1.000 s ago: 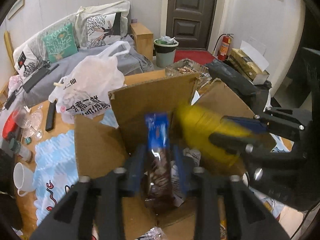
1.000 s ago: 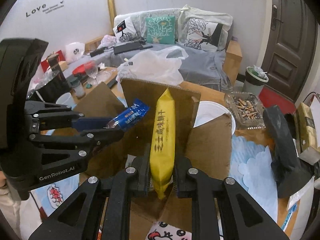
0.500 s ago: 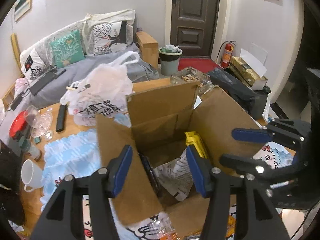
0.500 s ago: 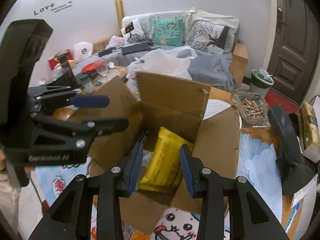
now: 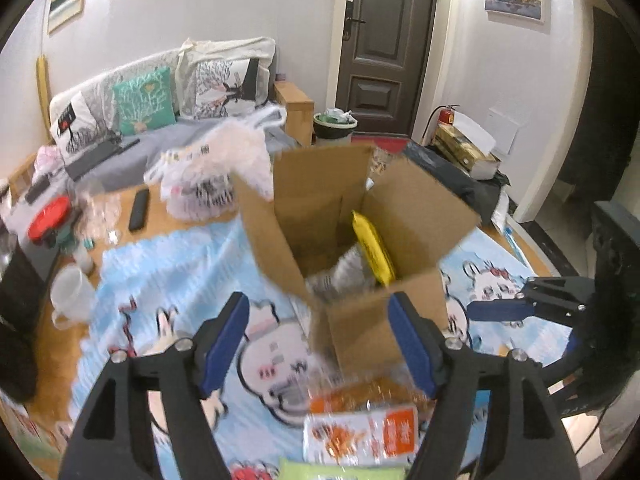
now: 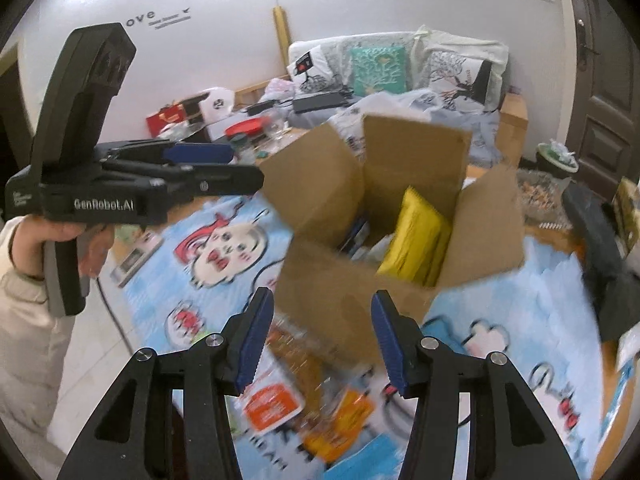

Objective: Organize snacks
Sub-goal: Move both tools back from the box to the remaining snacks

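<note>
An open cardboard box [image 5: 360,216] [image 6: 400,208] stands on the table. A yellow snack pack [image 5: 374,246] [image 6: 418,240] leans inside it, beside other wrappers. My left gripper [image 5: 320,340] is open and empty, pulled back in front of the box. My right gripper [image 6: 322,340] is open and empty, also in front of the box. Orange snack packets [image 5: 360,432] [image 6: 276,404] lie on the table cloth just below both grippers. The left gripper also shows in the right wrist view [image 6: 216,164], and the right gripper shows in the left wrist view [image 5: 500,310].
A blue cartoon table cloth [image 5: 168,276] covers the table. A white plastic bag [image 5: 216,172], a remote [image 5: 139,210], a white mug [image 5: 72,296] and glassware lie to the left. A black bag [image 6: 592,232] lies at the right. A sofa stands behind.
Both grippers let go of their packs, the blue one and the yellow one, into the box, opened, and pulled back and up away from the box.
</note>
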`<action>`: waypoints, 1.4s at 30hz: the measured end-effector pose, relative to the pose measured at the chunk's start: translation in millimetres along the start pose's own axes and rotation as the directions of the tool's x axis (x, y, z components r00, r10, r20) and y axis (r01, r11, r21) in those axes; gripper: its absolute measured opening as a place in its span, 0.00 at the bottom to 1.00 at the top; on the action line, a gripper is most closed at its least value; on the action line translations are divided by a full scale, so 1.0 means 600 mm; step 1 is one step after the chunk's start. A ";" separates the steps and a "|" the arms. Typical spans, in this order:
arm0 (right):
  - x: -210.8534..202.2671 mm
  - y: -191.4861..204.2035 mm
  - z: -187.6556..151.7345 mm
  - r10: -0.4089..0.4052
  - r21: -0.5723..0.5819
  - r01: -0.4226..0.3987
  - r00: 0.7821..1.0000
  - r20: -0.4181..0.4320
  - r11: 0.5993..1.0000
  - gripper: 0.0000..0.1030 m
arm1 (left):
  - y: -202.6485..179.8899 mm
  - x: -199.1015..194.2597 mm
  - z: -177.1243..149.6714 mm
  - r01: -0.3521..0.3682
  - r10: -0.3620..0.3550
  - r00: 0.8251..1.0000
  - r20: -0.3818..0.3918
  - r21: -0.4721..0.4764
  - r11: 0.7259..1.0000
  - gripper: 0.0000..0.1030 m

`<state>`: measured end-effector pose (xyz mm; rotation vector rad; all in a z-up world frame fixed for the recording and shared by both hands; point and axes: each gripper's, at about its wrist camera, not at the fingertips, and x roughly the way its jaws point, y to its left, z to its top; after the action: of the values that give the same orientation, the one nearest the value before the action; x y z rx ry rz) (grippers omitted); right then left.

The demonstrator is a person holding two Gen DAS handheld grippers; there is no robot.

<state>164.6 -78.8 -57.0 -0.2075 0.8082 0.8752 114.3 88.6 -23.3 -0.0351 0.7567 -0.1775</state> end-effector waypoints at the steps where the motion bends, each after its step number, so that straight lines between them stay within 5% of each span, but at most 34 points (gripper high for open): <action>1: 0.002 0.007 -0.011 0.013 -0.004 -0.013 1.000 -0.006 1.000 0.45 | 0.001 0.001 -0.016 0.003 -0.003 1.000 -0.006 -0.009 1.000 0.68; 11: 0.089 0.032 -0.136 0.153 0.067 -0.146 0.981 -0.118 0.987 0.45 | 0.025 0.047 -0.228 -0.003 -0.024 0.992 -0.123 -0.218 0.976 0.70; 16: 0.120 0.035 -0.161 0.169 0.087 -0.159 0.977 -0.128 0.983 0.45 | 0.002 0.059 -0.274 -0.035 0.000 0.989 -0.147 -0.235 0.971 0.62; 30: 0.123 0.040 -0.174 0.118 0.059 -0.111 0.986 -0.120 0.992 0.45 | -0.035 0.071 -0.293 -0.118 0.089 0.989 -0.116 -0.267 0.957 0.53; 42: 0.119 0.042 -0.171 0.097 0.030 -0.094 0.986 -0.134 0.995 0.45 | -0.004 0.100 -0.264 -0.162 0.154 0.979 -0.133 -0.046 0.986 0.32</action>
<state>116.2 -68.1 -174.8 -0.2104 0.9605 0.9488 48.4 81.2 -178.9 -0.0169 0.8903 -0.0066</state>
